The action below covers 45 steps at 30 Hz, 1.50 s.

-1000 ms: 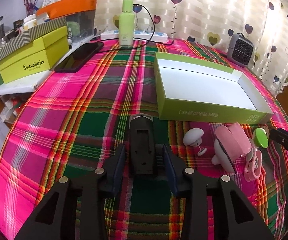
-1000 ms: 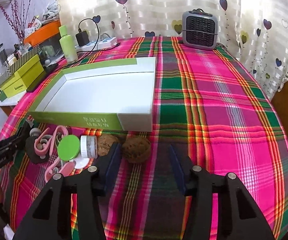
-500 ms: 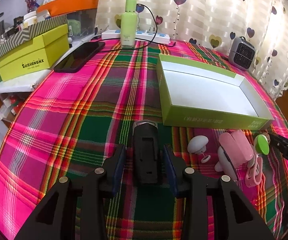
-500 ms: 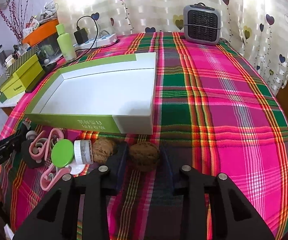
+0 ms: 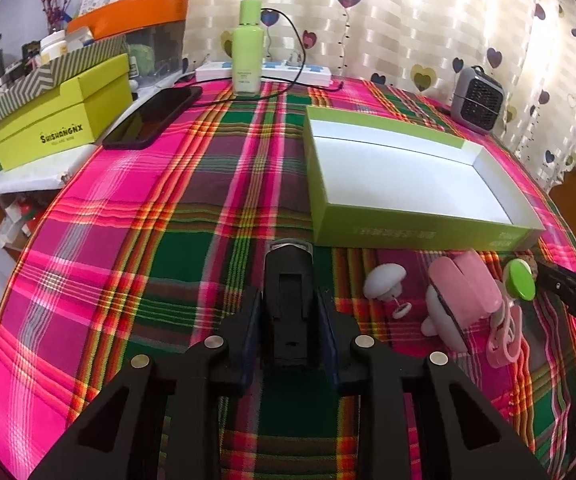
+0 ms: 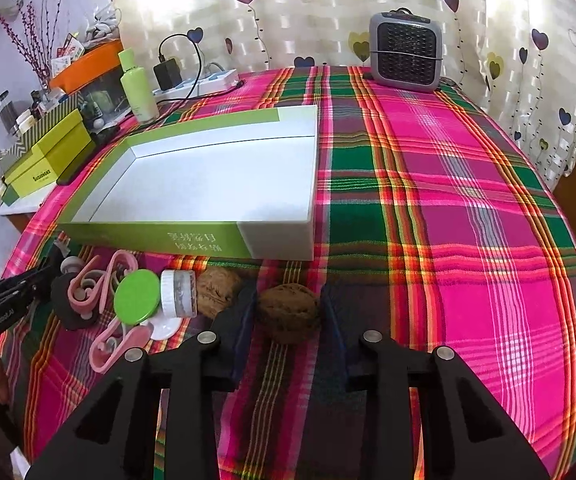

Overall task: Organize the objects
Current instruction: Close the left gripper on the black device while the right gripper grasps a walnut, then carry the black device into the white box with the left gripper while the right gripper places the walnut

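As both tools settle on their targets, the left gripper (image 5: pixel 288 316) is closing, its pads pressed on a black rectangular plastic device (image 5: pixel 288 300) lying on the plaid-clothed surface (image 5: pixel 127 240), while the right gripper (image 6: pixel 288 312) clasps a brown wrinkled walnut (image 6: pixel 288 312). Pick-up appears in hand. Next, each would need lifting over the low wall of the empty green-and-white cardboard box (image 6: pixel 275 236) just beyond.
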### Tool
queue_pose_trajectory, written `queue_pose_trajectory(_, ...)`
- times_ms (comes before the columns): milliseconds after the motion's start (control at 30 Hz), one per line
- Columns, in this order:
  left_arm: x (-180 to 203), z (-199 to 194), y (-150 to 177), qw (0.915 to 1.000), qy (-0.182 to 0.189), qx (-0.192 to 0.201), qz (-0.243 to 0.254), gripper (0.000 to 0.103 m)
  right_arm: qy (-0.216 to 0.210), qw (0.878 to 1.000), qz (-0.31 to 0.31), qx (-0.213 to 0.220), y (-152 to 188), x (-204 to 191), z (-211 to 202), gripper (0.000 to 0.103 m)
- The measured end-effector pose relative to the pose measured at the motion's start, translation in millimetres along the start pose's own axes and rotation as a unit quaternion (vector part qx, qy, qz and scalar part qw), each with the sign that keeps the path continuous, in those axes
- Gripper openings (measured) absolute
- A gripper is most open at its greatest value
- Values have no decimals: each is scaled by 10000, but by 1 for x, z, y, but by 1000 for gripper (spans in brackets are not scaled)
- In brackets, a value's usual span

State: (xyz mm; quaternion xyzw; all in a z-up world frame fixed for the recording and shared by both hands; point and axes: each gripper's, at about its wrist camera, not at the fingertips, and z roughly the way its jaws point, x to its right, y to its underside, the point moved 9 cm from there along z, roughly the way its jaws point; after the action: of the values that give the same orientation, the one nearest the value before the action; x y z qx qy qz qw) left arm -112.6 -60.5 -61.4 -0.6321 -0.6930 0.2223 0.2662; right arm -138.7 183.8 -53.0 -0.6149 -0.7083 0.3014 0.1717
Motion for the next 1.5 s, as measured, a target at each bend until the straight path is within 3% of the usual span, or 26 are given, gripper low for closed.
queue_pose_trajectory(867, 43, -30, 14, 9978, 534, 95, 372, 25, -438, 9988, -220, 90, 21, -43, -28, 34)
queue_pose_trajectory(1500, 61, -45, -28, 9951, 802, 334, 469, 25, -525, 9968, -473, 372, -17, -60, -34, 34)
